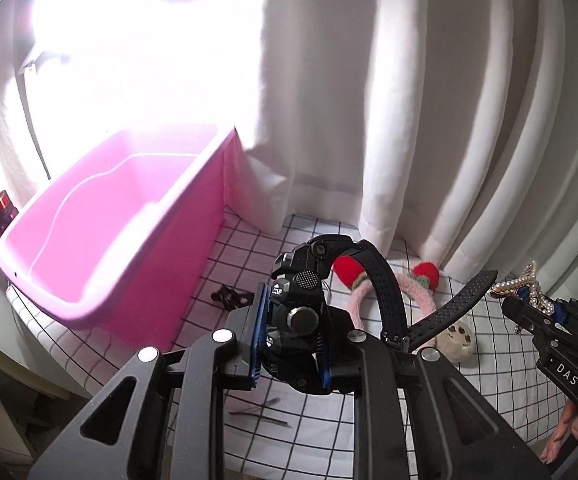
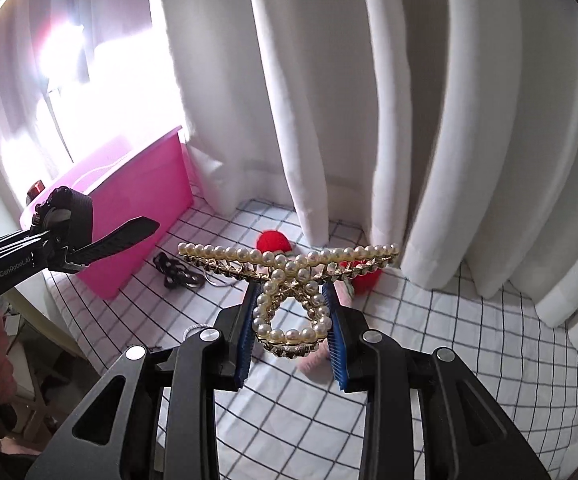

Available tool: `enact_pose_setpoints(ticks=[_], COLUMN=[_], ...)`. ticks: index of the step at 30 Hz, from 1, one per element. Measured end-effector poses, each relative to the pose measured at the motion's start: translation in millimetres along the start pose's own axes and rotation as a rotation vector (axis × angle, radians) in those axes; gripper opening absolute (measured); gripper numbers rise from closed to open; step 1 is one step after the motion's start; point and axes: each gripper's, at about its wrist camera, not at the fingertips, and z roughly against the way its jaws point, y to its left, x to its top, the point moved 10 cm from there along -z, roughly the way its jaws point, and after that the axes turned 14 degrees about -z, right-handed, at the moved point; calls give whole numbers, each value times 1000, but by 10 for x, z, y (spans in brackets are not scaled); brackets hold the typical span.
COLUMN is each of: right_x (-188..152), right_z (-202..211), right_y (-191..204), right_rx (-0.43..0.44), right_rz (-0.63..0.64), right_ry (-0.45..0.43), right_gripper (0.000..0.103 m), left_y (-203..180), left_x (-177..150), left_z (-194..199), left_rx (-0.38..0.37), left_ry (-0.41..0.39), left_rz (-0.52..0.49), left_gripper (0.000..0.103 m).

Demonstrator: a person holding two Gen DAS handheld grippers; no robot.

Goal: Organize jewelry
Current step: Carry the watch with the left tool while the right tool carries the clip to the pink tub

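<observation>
Above the tabletop: both grippers hang in the air, each with one piece, neither yet over the bin.
Left gripper (image 1: pixel 289 344): pinching the case of a black watch (image 1: pixel 301 312) between its blue pads; the strap (image 1: pixel 445 308) sticks out loose to the right.
Right gripper (image 2: pixel 293 336): clamped on the looped end of a pearl hair claw (image 2: pixel 289 276), whose long pearl bar lies crosswise above the pads.
Pink bin (image 1: pixel 101 240): stands at the left on the checked cloth (image 1: pixel 501 364); its inside looks bare as far as the left wrist view shows.
Done: two pieces lifted, it seems; nothing seen stowed.
Left on the tabletop: a small dark chain-like piece (image 2: pixel 177 276) just beside the bin, a fluffy pink headband with red strawberries (image 1: pixel 421 284), a beige plush bit (image 1: pixel 457 340), and thin dark pins (image 1: pixel 261 416) near the front edge.
Judgement: early; the carrying to the bin and most of the sorting lie ahead.
</observation>
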Motion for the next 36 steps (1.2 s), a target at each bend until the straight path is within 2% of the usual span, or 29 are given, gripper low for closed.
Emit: enact_pose_setpoints(ticks=[11,17,22,26,31,36], right_x=[722,972,1020,1015,984,915], right_z=[-384,-713,-1054,-1318,-1633,-1904], right_y=[1400,2156,2662,2923,3226,3307], right_rx=[170,246,280,282,272,250], right_rz=[127,189,239,266,290,307], right_ry=[-52,-29,18,69,122,174], right_gripper=[30,30,30,30,30,30], left_y=[1200,1903,2368,2566,2627,2655], left_x=[387,383,204,44,-90,-158], left_z=[152,50,-109,-230,-400,-543], left_rx=[134,220,264,286,284,273], left_ry=[-76,-59,-2,46,97,133], left_rz=[75,137,188,209,218,228], left_gripper=[21,21,21,21,21,21])
